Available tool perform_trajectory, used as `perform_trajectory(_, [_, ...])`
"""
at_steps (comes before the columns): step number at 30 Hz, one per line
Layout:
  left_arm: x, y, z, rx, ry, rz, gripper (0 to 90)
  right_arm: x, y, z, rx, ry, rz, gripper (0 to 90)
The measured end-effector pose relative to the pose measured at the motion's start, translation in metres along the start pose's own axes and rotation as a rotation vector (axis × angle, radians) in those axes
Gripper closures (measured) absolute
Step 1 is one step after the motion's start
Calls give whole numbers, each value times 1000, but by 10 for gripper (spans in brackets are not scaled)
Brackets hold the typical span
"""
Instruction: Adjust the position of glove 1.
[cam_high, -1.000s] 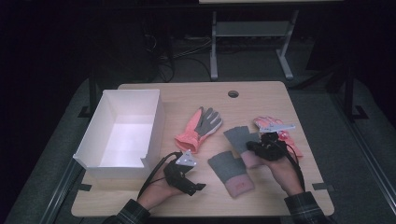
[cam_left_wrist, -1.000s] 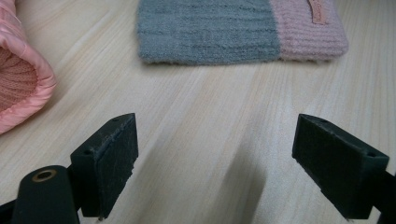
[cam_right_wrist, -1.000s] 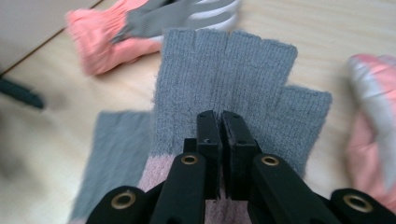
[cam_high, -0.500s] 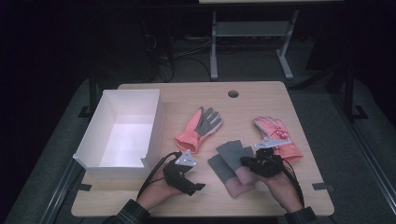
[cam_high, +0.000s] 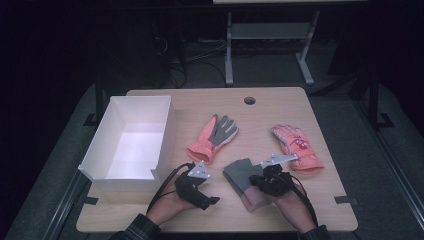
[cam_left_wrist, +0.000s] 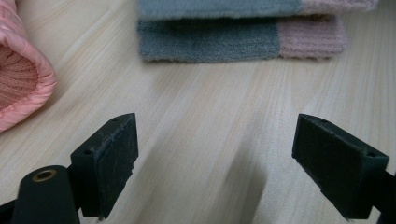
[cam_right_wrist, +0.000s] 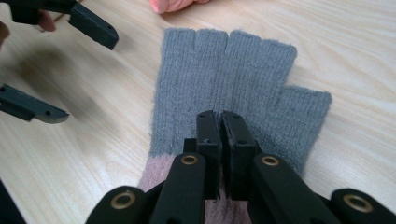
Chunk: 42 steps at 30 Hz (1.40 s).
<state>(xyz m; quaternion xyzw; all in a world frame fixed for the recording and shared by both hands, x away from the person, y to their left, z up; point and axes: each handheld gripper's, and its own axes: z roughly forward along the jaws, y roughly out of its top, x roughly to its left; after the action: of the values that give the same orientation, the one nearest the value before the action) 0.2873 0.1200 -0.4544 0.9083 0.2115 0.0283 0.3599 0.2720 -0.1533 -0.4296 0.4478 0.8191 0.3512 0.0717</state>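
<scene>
A grey knit fingerless glove (cam_right_wrist: 261, 79) with a pink cuff lies flat at the table's front, on top of a matching second glove (cam_left_wrist: 210, 42). My right gripper (cam_right_wrist: 220, 114) is shut, its jaws pinching the top glove (cam_high: 240, 172) near the cuff. To the left my left gripper (cam_high: 214, 200) rests on the table, open and with nothing in it, its jaws (cam_left_wrist: 215, 154) facing the stacked gloves; it also appears in the right gripper view as the left gripper (cam_right_wrist: 84, 77).
A pink glove with a grey palm (cam_high: 215, 137) lies mid-table, and its cuff (cam_left_wrist: 18, 79) is close to my left gripper. Another pink glove (cam_high: 295, 147) lies at the right. A white open box (cam_high: 165, 135) stands at the left. A cable hole (cam_high: 249, 100) is at the back.
My right gripper has moved left and toward the front edge with the grey glove, which now lies on the other grey glove. The left gripper has stayed put.
</scene>
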Motion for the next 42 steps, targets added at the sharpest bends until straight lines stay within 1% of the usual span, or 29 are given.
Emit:
perform_trajectory(2, [0,0,0,3,-5,2,141,0,0,2,4,-2,0,864])
perform_trajectory(3, [0,0,0,13,-6,14,141,-1,0,4,4,-2,8,861])
perform_trajectory(6, [0,0,1,11,-5,11,141,-1,0,6,9,2,15,856])
perform_trajectory(9, [-1,1,1,11,-15,6,147,0,0,7,5,14,13,782])
perform_trajectory(10, [-1,1,1,11,-15,6,148,0,0,7,5,14,13,782])
perform_trajectory(11, [-2,1,2,-3,-22,-10,150,-1,0,4,-14,18,14,735])
perform_trajectory(13, [-3,1,2,-10,-21,-14,154,-4,0,-2,-40,12,10,736])
perform_trajectory(14, [-3,1,1,-12,-22,-13,154,-4,0,-2,-40,12,10,736])
perform_trajectory(15, [-2,2,0,-5,-28,-3,194,-10,0,-8,-58,7,6,786])
perform_trajectory(16, [-1,2,-1,-7,-24,7,194,-10,0,-8,-58,7,6,786])
perform_trajectory(17, [-1,2,0,-24,-26,-16,218,-13,0,-11,-64,3,0,818])
perform_trajectory(18, [-1,2,-1,-26,-39,-37,251,-16,-1,-13,-65,3,-1,858])
perform_trajectory(19, [-1,2,-2,-35,-47,-44,317,-19,-1,-16,-61,9,3,889])
perform_trajectory(20, [-2,2,-3,-36,-47,-40,449,-25,-4,-22,-66,-3,-24,900])
perform_trajectory(21, [-3,3,-6,-29,-46,-27,520,-27,-6,-24,-61,-13,-35,900])
perform_trajectory(22, [-3,3,-6,-29,-46,-27,599,-27,-6,-24,-61,-13,-35,900])
perform_trajectory(23, [-4,4,-7,-32,-45,-29,673,-33,-12,-28,-55,-36,-52,900])
perform_trajectory(25, [-5,5,-8,-33,-55,-28,806,-41,-18,-28,-34,-48,-69,900])
perform_trajectory(26, [-5,6,-8,-38,-59,-27,806,-41,-18,-28,-34,-48,-69,900])
perform_trajectory(28, [-6,8,-7,-29,-68,-21,888,-47,-25,-27,-7,-43,-75,900])
perform_trajectory(29, [-8,9,-5,-23,-72,-24,897,-52,-32,-26,18,-39,-87,900])
perform_trajectory(30, [-9,10,-4,-12,-73,-16,898,-54,-34,-25,32,-34,-84,900])
perform_trajectory(31, [-12,10,-2,-7,-77,-16,898,-54,-34,-25,32,-34,-84,900])
perform_trajectory(32, [-13,11,1,-1,-79,-11,898,-54,-38,-26,41,-20,-83,900])
perform_trajectory(35, [-20,18,15,20,-85,3,897,-52,-41,-26,56,-9,-100,900])
perform_trajectory(36, [-20,18,15,20,-85,3,897,-52,-41,-26,56,-9,-100,900])
perform_trajectory(39, [-25,24,24,35,-92,21,897,-50,-42,-23,70,9,-107,900])
perform_trajectory(40, [-26,25,27,35,-94,19,897,-50,-42,-22,70,14,-112,900])
perform_trajectory(42, [-27,27,31,49,-88,27,897,-49,-41,-21,71,23,-109,900])
